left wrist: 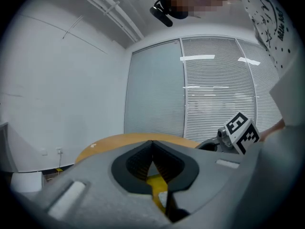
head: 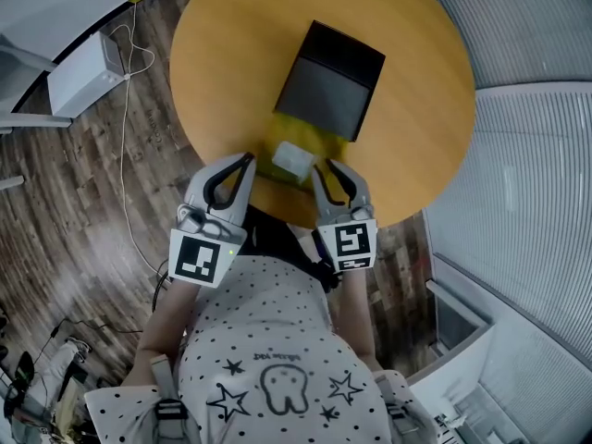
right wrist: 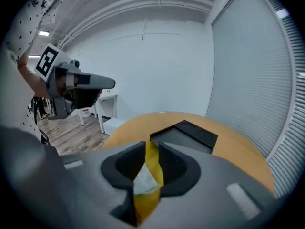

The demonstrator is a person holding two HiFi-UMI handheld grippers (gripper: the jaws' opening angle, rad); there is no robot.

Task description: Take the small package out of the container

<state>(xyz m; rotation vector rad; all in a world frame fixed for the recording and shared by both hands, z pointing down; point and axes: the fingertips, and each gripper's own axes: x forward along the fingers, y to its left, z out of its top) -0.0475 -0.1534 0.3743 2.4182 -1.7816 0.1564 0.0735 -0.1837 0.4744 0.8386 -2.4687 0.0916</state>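
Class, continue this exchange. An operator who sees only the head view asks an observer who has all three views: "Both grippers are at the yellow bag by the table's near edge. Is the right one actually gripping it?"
Observer: Yes. Its own view shows the right gripper with jaws closed on the yellow bag, which fills the gap between them.
Operator: And the contents?
Observer: A small white package nests in the bag's yellow folds, low in that gap.
Operator: And the other gripper?
Observer: The left gripper has its tips touching. I cannot tell whether they pinch the bag.
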